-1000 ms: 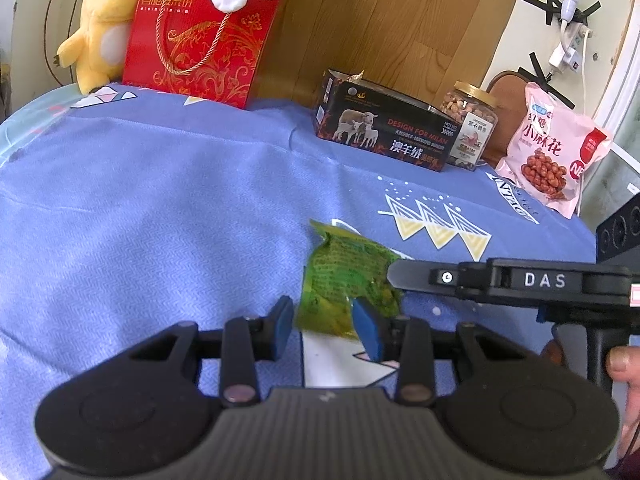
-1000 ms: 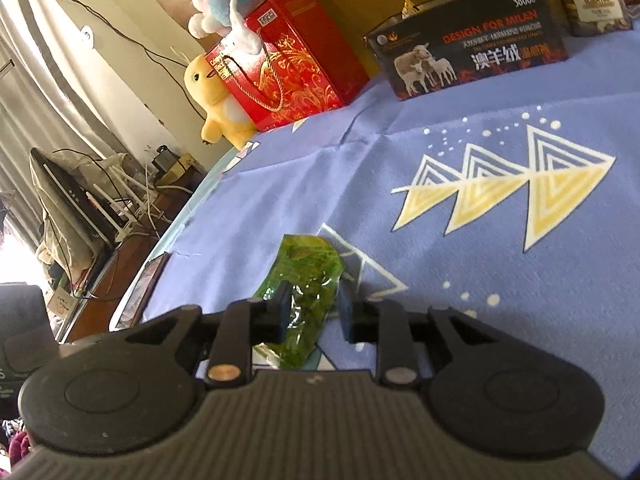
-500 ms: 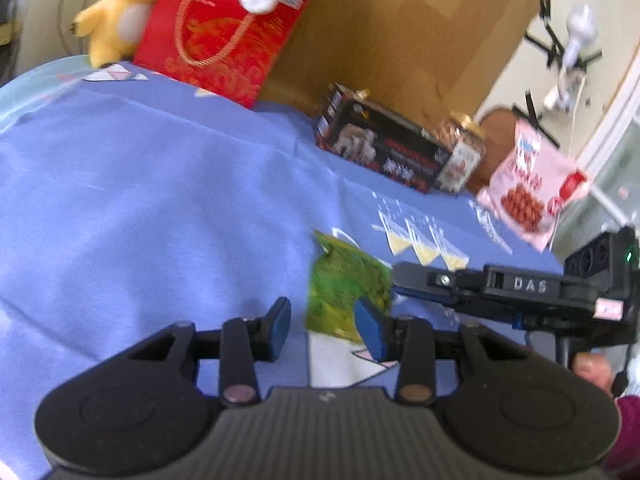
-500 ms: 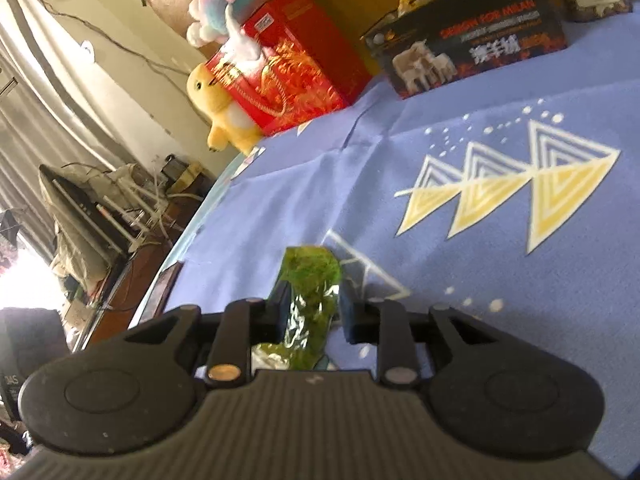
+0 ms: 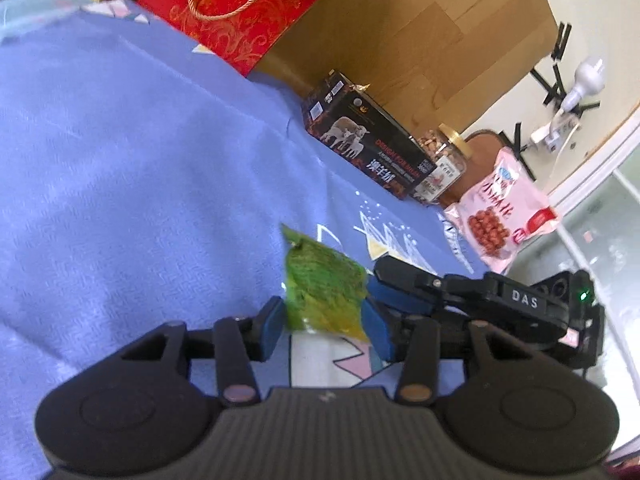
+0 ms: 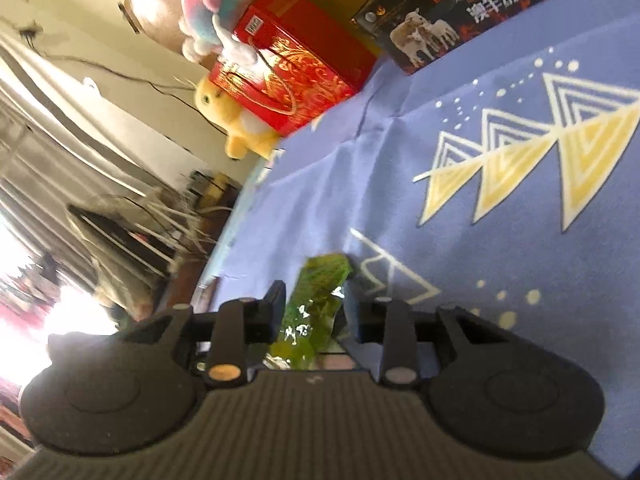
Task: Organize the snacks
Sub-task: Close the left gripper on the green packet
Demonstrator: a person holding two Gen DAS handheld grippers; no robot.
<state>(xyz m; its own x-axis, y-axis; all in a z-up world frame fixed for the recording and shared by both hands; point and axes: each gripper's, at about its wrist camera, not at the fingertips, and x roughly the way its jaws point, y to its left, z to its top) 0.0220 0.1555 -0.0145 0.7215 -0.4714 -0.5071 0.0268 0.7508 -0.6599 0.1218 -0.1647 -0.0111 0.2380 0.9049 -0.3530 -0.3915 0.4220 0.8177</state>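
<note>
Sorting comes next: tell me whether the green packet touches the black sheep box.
Apart. The left wrist view shows bare blue cloth between the green packet and the black sheep box.

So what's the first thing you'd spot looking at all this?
Probably the shiny green snack packet right in the middle of the blue blanket, sitting between the fingers of both grippers. Next, the big red gift box at the back, and the pink snack bag on the right past the black sheep box.
</note>
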